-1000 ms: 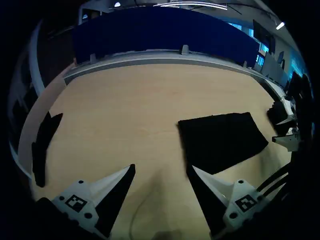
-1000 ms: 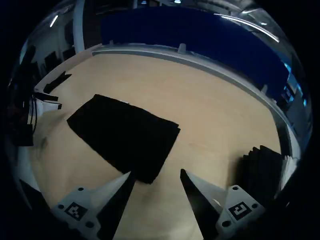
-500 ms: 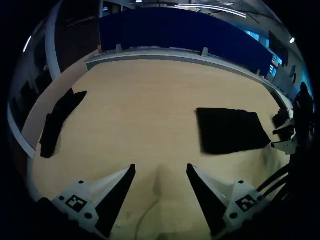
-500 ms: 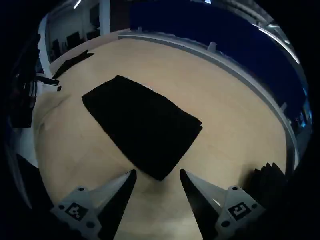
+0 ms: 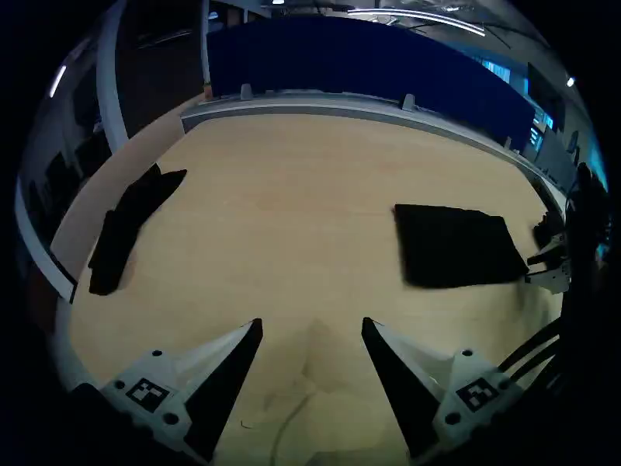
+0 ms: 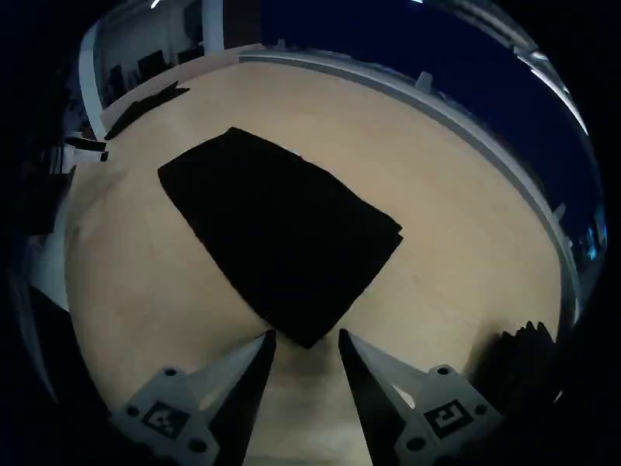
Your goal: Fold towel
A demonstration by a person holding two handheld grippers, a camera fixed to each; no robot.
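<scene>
Right gripper view, closest in: right gripper (image 6: 307, 334) jaws stand a little apart, a narrow gap, w/ the near corner of the black towel (image 6: 283, 241) poking in btwn the tips. Neither finger visibly presses the cloth, so it's not pinching. Can't tell if the tips are down at cloth level. It's prob. lined up on that corner bc a corner is the easiest spot to lift for a fold.

The towel lies flat on the wooden table (image 6: 466, 233) as a tidy rectangle, so by its shape it's at least partly folded. Lower right, near the table edge, is a stack of dark folded cloths (image 6: 516, 349). That's likely the done pile, kept out of the work area.

Left gripper view: left gripper (image 5: 310, 321) jaws are spread wide w/ nothing btwn them. It hovers over bare table, well apart from the towel, which sits off to its right at mid-distance. It reads as idle, leaving the corner grab to the other hand.

Farther left, a loose dark cloth (image 5: 128, 225) lies near the table's edge, maybe one waiting its turn. At the back, a blue partition (image 5: 365, 62) runs along the table's far side.
</scene>
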